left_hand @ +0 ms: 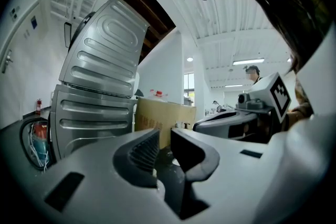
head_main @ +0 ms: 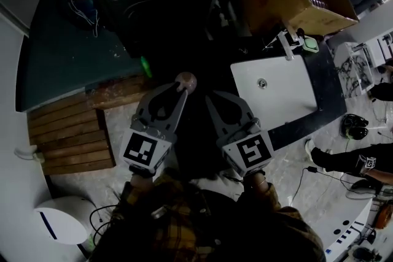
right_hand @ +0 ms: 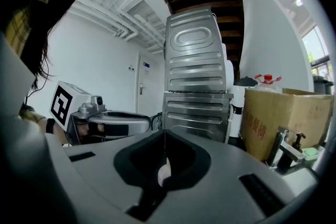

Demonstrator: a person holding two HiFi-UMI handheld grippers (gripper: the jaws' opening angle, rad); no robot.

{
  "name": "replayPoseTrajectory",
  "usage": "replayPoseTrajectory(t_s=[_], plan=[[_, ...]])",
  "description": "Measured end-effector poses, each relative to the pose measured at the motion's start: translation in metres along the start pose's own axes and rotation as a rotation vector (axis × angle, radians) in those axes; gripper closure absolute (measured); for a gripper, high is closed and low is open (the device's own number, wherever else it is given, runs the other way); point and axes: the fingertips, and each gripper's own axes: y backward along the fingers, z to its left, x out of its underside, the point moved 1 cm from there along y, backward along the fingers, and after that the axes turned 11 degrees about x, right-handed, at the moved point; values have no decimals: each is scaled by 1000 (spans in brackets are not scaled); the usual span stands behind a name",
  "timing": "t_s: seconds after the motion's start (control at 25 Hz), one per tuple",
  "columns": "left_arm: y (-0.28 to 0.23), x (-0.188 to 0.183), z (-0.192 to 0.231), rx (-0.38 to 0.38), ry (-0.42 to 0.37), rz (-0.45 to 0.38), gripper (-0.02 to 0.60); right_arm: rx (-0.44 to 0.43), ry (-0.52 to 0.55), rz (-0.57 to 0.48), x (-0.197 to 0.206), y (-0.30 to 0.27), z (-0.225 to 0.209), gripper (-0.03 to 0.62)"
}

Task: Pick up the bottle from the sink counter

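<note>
Left gripper clenched to a slit, empty | right gripper clenched, empty | bottle seemingly by tap on bench, well apart | nothing done: reach, grasp, lift remain

Head view: dim and underexposed. The white sink counter to the right of the right gripper jaws is the one bright patch. Ahead of the jaws all sinks into shadow.
Left gripper view: bright. Ceiling lamps above and right of the left gripper jaws glare, and the white walls wash out.
Right gripper view: evenly lit, with daylight from a window far right of the jaws.
Focus: the jaw bodies nearest each lens are soft.
Edges: strong fisheye bending and black corners.
</note>
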Motion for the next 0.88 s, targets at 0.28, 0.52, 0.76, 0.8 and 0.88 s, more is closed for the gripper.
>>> replayPoseTrajectory(t_s=[0.28,0.52,0.76,0.8,0.88], plan=[[-12,19,2,47,34,52,417,-4,-1,16,7,-4,1,577],[-26,35,14,23,-10,74,390,3,-11,27,13,-7,-6,577],[-39,55,26,33,-56,101,390,13,-23,31,17,-13,-13,577],[-41,59,28,35,-60,111,390,14,-26,30,18,-14,-14,577],[-47,67,30,37,-70,129,390,13,-31,34,20,-15,-16,577]])
